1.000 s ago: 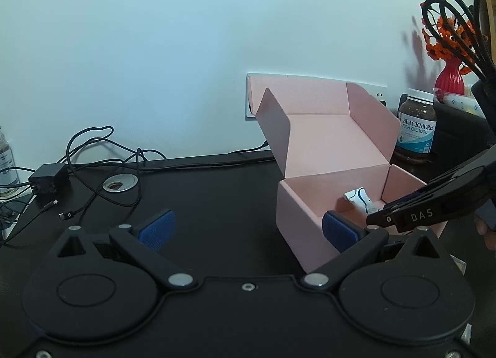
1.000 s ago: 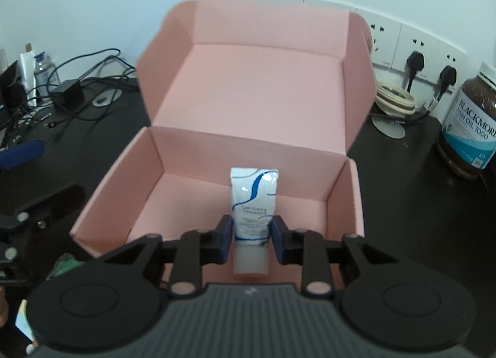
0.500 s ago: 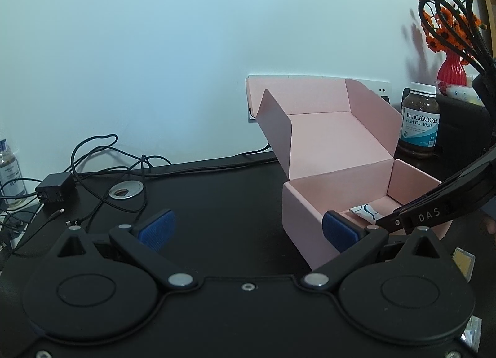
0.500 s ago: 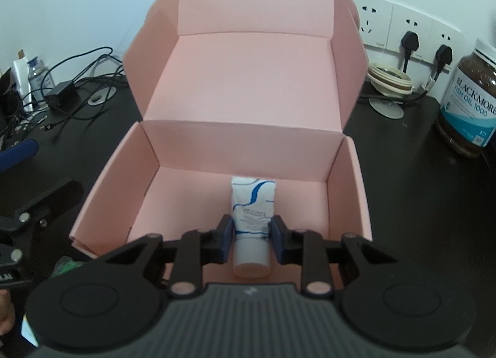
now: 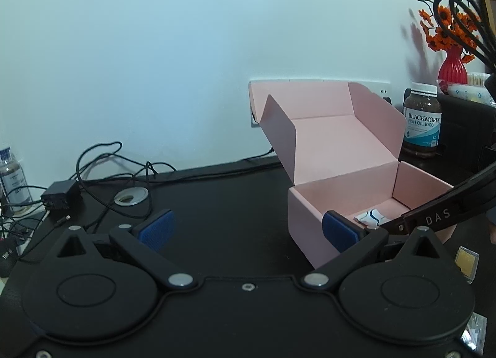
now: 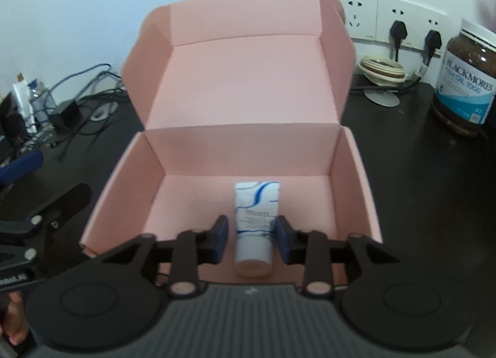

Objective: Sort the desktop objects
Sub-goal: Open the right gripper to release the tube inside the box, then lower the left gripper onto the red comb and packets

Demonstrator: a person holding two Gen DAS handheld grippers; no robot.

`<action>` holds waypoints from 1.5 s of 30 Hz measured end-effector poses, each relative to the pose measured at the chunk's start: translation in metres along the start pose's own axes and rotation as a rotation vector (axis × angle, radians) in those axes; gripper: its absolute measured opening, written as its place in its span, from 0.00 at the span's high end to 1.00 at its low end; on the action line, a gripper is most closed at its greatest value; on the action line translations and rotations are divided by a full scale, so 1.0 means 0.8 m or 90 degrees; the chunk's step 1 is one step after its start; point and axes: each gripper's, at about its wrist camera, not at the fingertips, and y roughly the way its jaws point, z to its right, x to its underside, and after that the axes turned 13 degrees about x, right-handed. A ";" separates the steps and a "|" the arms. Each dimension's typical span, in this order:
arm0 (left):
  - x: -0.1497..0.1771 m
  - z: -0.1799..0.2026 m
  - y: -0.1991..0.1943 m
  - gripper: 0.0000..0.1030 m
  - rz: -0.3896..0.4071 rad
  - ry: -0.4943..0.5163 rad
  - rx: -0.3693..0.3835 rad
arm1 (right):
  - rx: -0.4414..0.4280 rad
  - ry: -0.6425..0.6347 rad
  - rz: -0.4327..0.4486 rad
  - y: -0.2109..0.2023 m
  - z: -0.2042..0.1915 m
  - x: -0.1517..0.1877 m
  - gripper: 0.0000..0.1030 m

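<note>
Your right hand-held gripper (image 6: 251, 242) is opening, pads already clear of the tube (image 6: 254, 228), which lies on the box (image 6: 248, 153) floor, center frame, so it's sorted. Left hand-held gripper (image 5: 248, 228) hangs wide open, holding nothing.

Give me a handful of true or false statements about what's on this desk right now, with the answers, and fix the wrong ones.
1. The pink box has its lid open. True.
2. The white tube lies on the desk beside the box. False: it lies inside the box, on its floor.
3. The right gripper is clamped on the tube. False: its jaws are opening, with gaps either side of the tube between them.
4. The left gripper is open and holds nothing. True.
5. The fish oil bottle stands inside the box. False: it stands on the desk, outside the box.
</note>
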 end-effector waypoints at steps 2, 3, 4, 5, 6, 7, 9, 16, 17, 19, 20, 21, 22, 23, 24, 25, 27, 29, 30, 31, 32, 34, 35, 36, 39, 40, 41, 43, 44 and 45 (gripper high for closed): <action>-0.002 0.000 -0.003 0.00 0.004 0.003 0.000 | -0.011 -0.005 0.016 -0.007 -0.003 0.001 0.41; -0.003 0.000 -0.003 0.00 0.003 0.000 0.001 | -0.015 -0.008 0.026 -0.012 -0.005 0.001 0.37; -0.004 -0.001 -0.004 0.00 0.001 -0.004 0.001 | -0.018 -0.012 0.041 -0.018 -0.006 0.001 0.28; -0.005 -0.003 -0.004 0.00 -0.003 -0.012 0.000 | -0.021 -0.015 0.058 -0.026 -0.007 0.001 0.20; -0.005 -0.006 -0.003 0.00 -0.008 -0.021 0.000 | -0.026 -0.016 0.073 -0.033 -0.008 0.001 0.18; -0.006 -0.010 -0.003 0.00 -0.013 -0.030 0.009 | -0.033 -0.017 0.089 -0.040 -0.007 0.001 0.15; -0.005 -0.017 -0.002 0.00 -0.017 -0.052 0.034 | -0.040 -0.010 0.116 -0.055 -0.003 0.001 0.11; -0.004 -0.030 -0.004 0.00 -0.001 -0.091 0.042 | 0.018 0.020 0.213 -0.104 0.021 0.021 0.01; -0.004 -0.028 -0.004 0.00 -0.001 -0.088 0.039 | 0.030 0.026 0.214 -0.108 0.025 0.026 0.01; -0.004 -0.025 -0.005 0.00 -0.002 -0.080 0.033 | 0.061 0.047 0.203 -0.111 0.033 0.038 0.01; -0.005 -0.024 -0.005 0.00 -0.003 -0.077 0.033 | 0.077 0.058 0.198 -0.113 0.037 0.046 0.01; -0.005 -0.022 -0.007 0.00 -0.002 -0.074 0.032 | 0.083 0.065 0.196 -0.116 0.041 0.055 0.01; -0.006 -0.021 -0.009 0.00 0.001 -0.071 0.032 | 0.086 0.071 0.197 -0.118 0.046 0.065 0.01; -0.007 -0.020 -0.011 0.00 0.001 -0.068 0.036 | 0.082 0.075 0.197 -0.120 0.051 0.072 0.01; -0.007 -0.018 -0.014 0.00 -0.001 -0.065 0.043 | 0.076 0.078 0.197 -0.121 0.056 0.079 0.01; -0.007 -0.017 -0.016 0.00 -0.001 -0.063 0.052 | 0.073 0.081 0.195 -0.121 0.060 0.084 0.01; -0.008 -0.013 -0.019 0.00 -0.006 -0.056 0.069 | 0.078 0.089 0.198 -0.117 0.070 0.090 0.01; -0.007 -0.007 -0.021 0.00 -0.011 -0.051 0.087 | 0.097 0.107 0.224 -0.114 0.083 0.099 0.01; -0.006 -0.004 -0.021 0.00 -0.015 -0.047 0.102 | 0.106 0.109 0.233 -0.110 0.087 0.102 0.01; -0.005 0.000 -0.021 0.00 -0.020 -0.042 0.119 | 0.115 0.110 0.241 -0.105 0.091 0.103 0.01; -0.003 0.004 -0.021 0.00 -0.026 -0.035 0.137 | 0.120 0.111 0.238 -0.100 0.094 0.104 0.01; 0.000 0.013 -0.023 0.00 -0.037 -0.021 0.161 | 0.128 0.113 0.223 -0.089 0.100 0.104 0.01; 0.002 0.017 -0.025 0.00 -0.039 -0.015 0.170 | 0.127 0.114 0.219 -0.085 0.102 0.105 0.01; 0.004 0.019 -0.029 0.00 -0.036 -0.011 0.179 | 0.119 0.115 0.215 -0.084 0.103 0.106 0.01; 0.012 0.026 -0.042 0.00 -0.026 0.002 0.201 | 0.084 0.109 0.210 -0.083 0.103 0.108 0.01; 0.015 0.029 -0.043 0.00 -0.030 0.009 0.206 | 0.079 0.103 0.206 -0.082 0.101 0.108 0.01; 0.018 0.032 -0.045 0.00 -0.035 0.018 0.210 | 0.080 0.095 0.203 -0.081 0.099 0.107 0.01; 0.024 0.039 -0.045 0.00 -0.043 0.033 0.214 | 0.085 0.086 0.204 -0.081 0.095 0.107 0.01; 0.027 0.043 -0.046 0.00 -0.042 0.043 0.219 | 0.087 0.087 0.206 -0.082 0.095 0.108 0.01; 0.029 0.048 -0.049 0.00 -0.039 0.058 0.221 | 0.088 0.093 0.209 -0.082 0.097 0.109 0.01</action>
